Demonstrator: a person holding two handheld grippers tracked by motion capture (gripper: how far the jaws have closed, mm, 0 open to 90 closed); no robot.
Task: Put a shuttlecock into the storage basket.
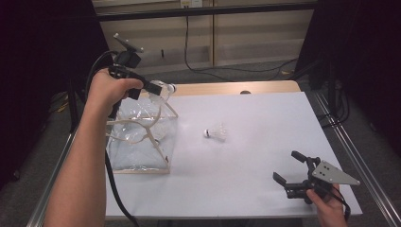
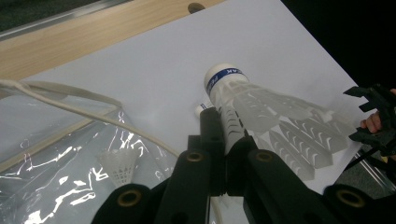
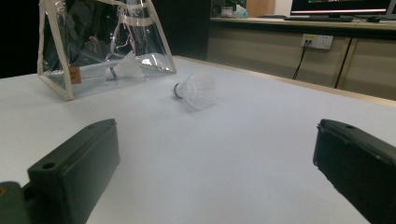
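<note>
My left gripper (image 1: 158, 88) hangs above the back corner of a clear plastic bag (image 1: 142, 137), shut on the skirt of a white shuttlecock (image 1: 166, 89). In the left gripper view the jaws (image 2: 226, 140) pinch that shuttlecock (image 2: 261, 107), its blue-banded cork pointing away. One shuttlecock (image 2: 119, 165) lies inside the bag (image 2: 60, 154). Another shuttlecock (image 1: 216, 133) lies on its side mid-table. My right gripper (image 1: 287, 165) rests open near the front right corner, nothing between its fingers. In the right gripper view the loose shuttlecock (image 3: 196, 89) lies ahead of the open gripper (image 3: 217, 149), with the bag (image 3: 93, 42) beyond it to the left.
A white sheet (image 1: 265, 113) covers the table, with a wooden strip (image 1: 227, 88) along the back edge. A black cable (image 1: 113, 189) trails from the left gripper down past the bag. Metal rails (image 1: 359, 161) run along the table's sides.
</note>
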